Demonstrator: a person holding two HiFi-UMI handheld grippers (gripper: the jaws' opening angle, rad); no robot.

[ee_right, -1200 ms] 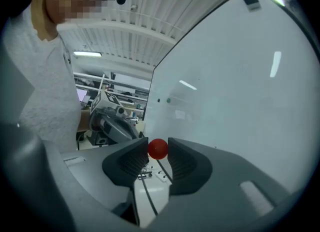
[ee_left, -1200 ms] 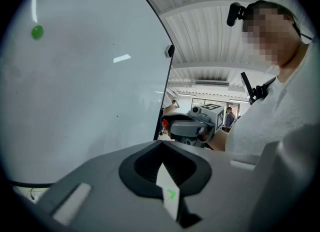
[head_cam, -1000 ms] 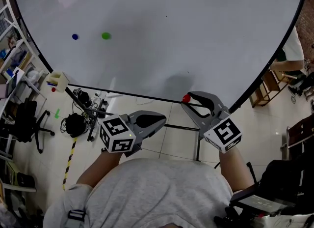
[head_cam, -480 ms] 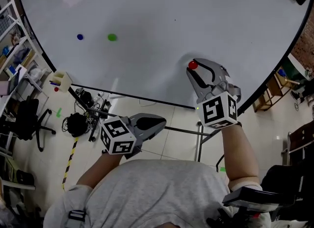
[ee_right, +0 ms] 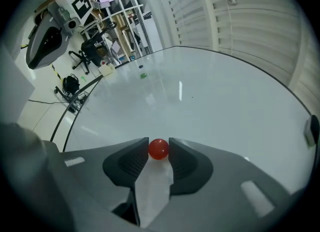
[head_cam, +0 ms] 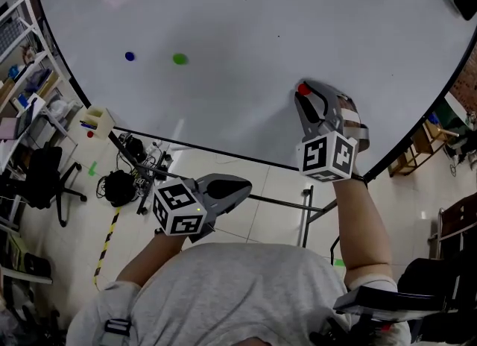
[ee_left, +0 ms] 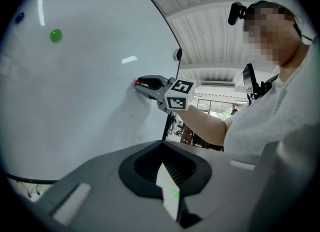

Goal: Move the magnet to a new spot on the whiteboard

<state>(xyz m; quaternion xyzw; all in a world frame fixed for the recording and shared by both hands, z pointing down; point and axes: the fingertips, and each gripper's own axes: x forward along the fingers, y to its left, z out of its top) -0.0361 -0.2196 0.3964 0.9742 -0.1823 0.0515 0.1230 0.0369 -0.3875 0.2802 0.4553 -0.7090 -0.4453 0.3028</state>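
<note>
A small red magnet (head_cam: 303, 89) sits pinched between the jaws of my right gripper (head_cam: 306, 94), which is shut on it. That gripper points level at the whiteboard (head_cam: 261, 16), low on its right half, with the magnet at or very near the surface. In the right gripper view the red magnet (ee_right: 159, 149) fills the gap between both pads, and the jaws have just closed a little further on it. My left gripper (head_cam: 240, 185) hangs shut and empty below the board's bottom edge. The left gripper view shows the right gripper (ee_left: 139, 82) tip at the board.
A green magnet (head_cam: 179, 59) and a blue magnet (head_cam: 130, 57) stick to the board's left part. A cream marker holder (head_cam: 98, 121) sits at the lower left corner. Cables and an office chair (head_cam: 45, 180) are on the floor at left; the board's stand (head_cam: 305, 206) is below.
My right gripper rose from below the board's bottom edge onto the board face, carrying the red magnet, and rolled so its marker cube faces me. The left gripper barely shifted.
</note>
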